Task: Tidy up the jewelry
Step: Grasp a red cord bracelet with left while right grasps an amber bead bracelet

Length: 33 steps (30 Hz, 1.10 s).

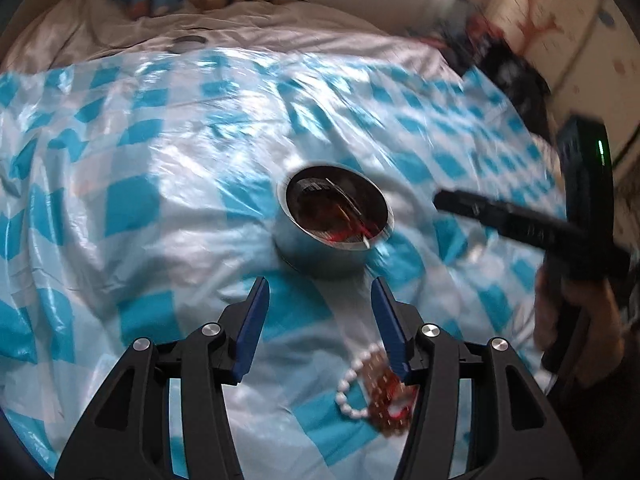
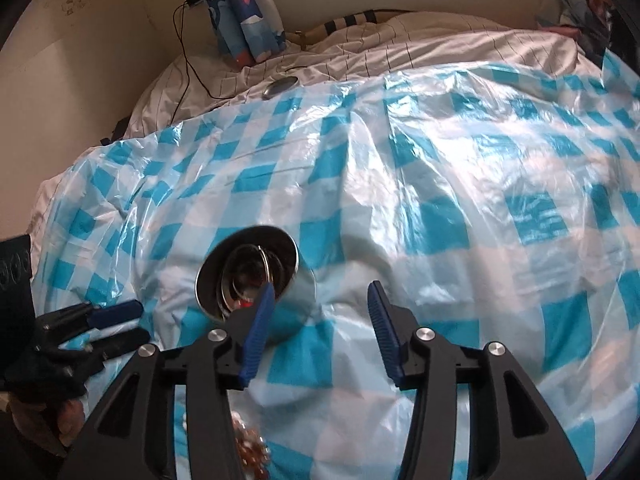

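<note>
A shiny metal bowl (image 1: 336, 220) holding rings and a red piece sits on the blue-and-white checked plastic sheet (image 1: 160, 200). It also shows in the right wrist view (image 2: 248, 272). My left gripper (image 1: 320, 300) is open and empty, just short of the bowl. A white bead bracelet (image 1: 352, 388) and a brown-red bead pile (image 1: 390, 404) lie under its right finger. My right gripper (image 2: 320, 300) is open and empty, its left finger over the bowl's right side. The bead pile (image 2: 250, 446) shows blurred below it. Each gripper appears in the other's view, the right (image 1: 500, 216) and the left (image 2: 116, 324).
The checked sheet (image 2: 440, 200) covers a bed with a white striped duvet (image 2: 400, 48). A small grey oval object (image 2: 280, 86) and a black cable (image 2: 188, 64) lie at the far edge. Rolled blue fabric (image 2: 240, 12) leans on the wall. Dark clutter (image 1: 500, 60) sits at the far right.
</note>
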{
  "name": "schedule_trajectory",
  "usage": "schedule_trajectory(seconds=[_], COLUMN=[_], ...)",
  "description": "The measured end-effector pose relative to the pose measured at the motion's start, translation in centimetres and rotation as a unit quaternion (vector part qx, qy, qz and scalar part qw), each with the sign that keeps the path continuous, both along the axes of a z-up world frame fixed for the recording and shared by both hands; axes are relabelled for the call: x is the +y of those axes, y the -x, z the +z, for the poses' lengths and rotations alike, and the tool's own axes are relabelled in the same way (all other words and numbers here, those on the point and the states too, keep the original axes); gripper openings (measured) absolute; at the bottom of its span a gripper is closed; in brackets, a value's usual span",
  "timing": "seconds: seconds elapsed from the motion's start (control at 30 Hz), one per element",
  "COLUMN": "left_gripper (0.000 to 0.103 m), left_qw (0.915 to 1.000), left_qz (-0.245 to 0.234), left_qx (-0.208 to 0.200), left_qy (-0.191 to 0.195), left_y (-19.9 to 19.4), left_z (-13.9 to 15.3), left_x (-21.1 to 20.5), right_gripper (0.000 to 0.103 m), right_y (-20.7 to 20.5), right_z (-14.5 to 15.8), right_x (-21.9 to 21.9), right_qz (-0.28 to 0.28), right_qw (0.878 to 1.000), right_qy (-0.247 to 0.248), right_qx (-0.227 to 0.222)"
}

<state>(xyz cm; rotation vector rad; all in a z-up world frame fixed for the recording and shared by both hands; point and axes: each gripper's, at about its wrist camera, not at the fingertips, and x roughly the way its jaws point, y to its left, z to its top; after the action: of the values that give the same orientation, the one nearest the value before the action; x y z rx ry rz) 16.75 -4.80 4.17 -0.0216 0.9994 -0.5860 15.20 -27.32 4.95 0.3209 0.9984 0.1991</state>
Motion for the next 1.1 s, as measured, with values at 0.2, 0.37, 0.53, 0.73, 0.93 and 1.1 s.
schedule_trajectory(seconds=[0.2, 0.37, 0.53, 0.73, 0.93, 1.1], left_gripper=[0.050, 0.050, 0.056, 0.041, 0.004, 0.003], left_qw=[0.9967, 0.9912, 0.9852, 0.9786, 0.9781, 0.9840], left_qz=[-0.075, -0.123, -0.160, -0.189, -0.186, -0.170], left_qx=[-0.013, -0.029, -0.038, -0.054, -0.039, -0.042], left_qy=[-0.027, -0.040, -0.047, -0.061, -0.085, -0.031], left_y=[3.3, 5.3, 6.3, 7.3, 6.9, 6.0], left_z=[-0.5, -1.2, -1.8, -2.5, -3.6, -1.2], left_x=[-2.8, -4.4, -6.1, -7.5, -7.6, -5.5], right_gripper=[0.059, 0.063, 0.063, 0.063, 0.066, 0.066], right_y=[2.0, 3.4, 3.9, 4.1, 4.3, 4.4], right_z=[0.1, -0.1, 0.1, 0.0, 0.2, 0.1], right_x=[0.1, 1.0, 1.4, 0.8, 0.9, 0.8], right_qz=[0.014, 0.035, 0.045, 0.041, 0.044, 0.047], right_qw=[1.000, 0.999, 0.998, 0.999, 0.998, 0.998], right_qy=[0.016, 0.031, 0.037, 0.034, 0.036, 0.032], right_qx=[0.002, 0.007, 0.005, 0.008, 0.007, 0.008])
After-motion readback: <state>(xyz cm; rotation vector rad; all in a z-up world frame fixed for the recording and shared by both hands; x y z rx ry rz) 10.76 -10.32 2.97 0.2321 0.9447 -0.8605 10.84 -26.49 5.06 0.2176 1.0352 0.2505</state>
